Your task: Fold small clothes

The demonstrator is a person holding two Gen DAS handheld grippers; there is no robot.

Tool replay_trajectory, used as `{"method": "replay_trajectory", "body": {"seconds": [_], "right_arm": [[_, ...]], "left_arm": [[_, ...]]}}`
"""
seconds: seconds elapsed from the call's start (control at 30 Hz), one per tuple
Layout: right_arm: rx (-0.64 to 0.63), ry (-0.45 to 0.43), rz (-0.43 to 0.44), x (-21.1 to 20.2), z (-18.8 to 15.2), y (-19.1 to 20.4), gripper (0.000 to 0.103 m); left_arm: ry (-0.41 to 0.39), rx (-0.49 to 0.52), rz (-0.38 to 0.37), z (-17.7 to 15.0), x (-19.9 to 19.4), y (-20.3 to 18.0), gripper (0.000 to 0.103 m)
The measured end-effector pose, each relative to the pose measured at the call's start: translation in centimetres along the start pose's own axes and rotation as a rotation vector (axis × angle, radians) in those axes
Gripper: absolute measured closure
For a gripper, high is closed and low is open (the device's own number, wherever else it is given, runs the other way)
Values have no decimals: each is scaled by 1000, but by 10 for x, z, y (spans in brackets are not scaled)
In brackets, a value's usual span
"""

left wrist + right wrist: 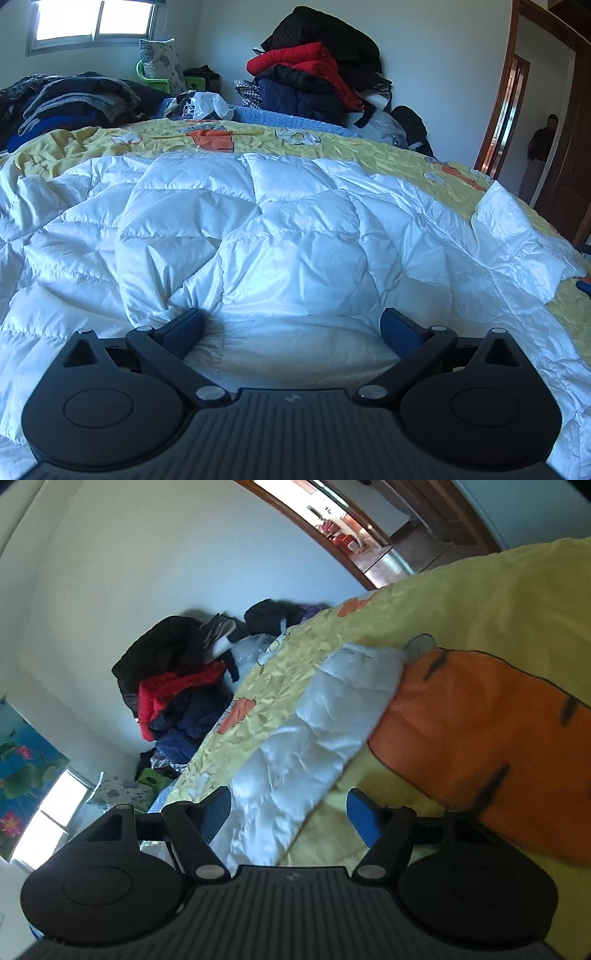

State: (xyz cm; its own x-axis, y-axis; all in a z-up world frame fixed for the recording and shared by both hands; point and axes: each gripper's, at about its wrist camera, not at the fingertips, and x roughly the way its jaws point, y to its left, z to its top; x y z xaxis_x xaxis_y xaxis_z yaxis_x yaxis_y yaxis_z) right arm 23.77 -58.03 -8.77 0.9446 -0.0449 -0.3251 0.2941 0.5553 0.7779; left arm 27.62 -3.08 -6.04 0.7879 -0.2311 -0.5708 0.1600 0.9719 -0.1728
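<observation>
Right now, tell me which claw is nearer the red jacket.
Cannot tell. The left claw and the right claw both sit far from the red jacket.

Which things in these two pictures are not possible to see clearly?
- White quilted garment: left wrist view, its near edge is hidden behind the left hand-held gripper.
- Same garment, right wrist view: blurred, lower end hidden behind the right hand-held gripper.
- Person in doorway: too small.

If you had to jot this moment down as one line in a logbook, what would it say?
left gripper: open, over white quilted garment | right gripper: open, holding nothing, above garment's edge | yellow bedspread beneath | fold not started
</observation>
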Motion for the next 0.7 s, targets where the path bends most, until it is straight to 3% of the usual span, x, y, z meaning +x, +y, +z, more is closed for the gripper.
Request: {"method": "replay_trajectory", "body": {"seconds": [0.33,0.4,0.53,0.7], "right_arm": [[-25,-27,-40,36,32,-9,42],[-4,-44,-47,36,35,-14,50],[89,-28,-55,42,39,-33,92],[19,-42,-70,39,36,-24,91]], "left_arm": [[-5,-17,-11,0,0,3,0],[-7,-24,-15,0,0,3,0],[-10,-31,-20,0,-1,4,0],[-12,-37,-25,0,-1,5,0]]}}
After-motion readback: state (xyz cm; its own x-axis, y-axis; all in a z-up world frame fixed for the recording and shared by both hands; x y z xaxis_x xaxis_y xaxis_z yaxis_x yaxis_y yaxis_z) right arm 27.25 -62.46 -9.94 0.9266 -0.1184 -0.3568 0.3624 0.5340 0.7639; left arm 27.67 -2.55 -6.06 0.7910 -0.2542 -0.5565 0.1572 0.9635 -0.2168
